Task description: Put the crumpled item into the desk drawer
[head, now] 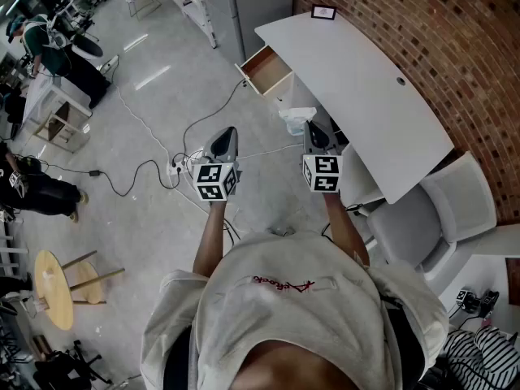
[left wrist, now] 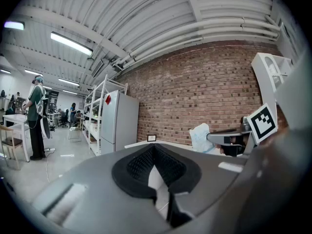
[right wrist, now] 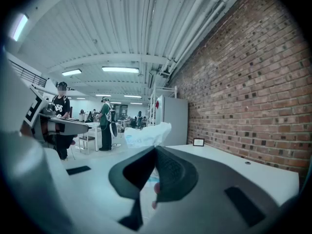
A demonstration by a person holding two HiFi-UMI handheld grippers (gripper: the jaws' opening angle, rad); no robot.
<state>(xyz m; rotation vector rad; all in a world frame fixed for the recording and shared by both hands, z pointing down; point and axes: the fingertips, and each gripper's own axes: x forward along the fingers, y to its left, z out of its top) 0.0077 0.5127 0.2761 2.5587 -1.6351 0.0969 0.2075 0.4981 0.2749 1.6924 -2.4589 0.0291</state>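
Observation:
The crumpled item [head: 296,118] is a white, wrinkled bag or sheet. It sticks out past the tips of my right gripper [head: 310,128], which is shut on it. In the right gripper view the crumpled item [right wrist: 145,134] rises above the closed jaws of the right gripper [right wrist: 156,151]. The desk drawer [head: 265,69] stands pulled open at the far left end of the white desk [head: 370,96], ahead of the item. My left gripper [head: 223,136] hovers over the floor to the left, jaws together and holding nothing. From the left gripper view [left wrist: 155,149] the item [left wrist: 200,137] shows at the right.
A grey chair [head: 422,210] sits close on the right beside the desk. Cables [head: 146,167] and a power strip [head: 174,168] lie on the concrete floor below the left gripper. A small frame [head: 323,11] stands on the desk's far end. A grey cabinet [head: 244,6] is beyond the drawer.

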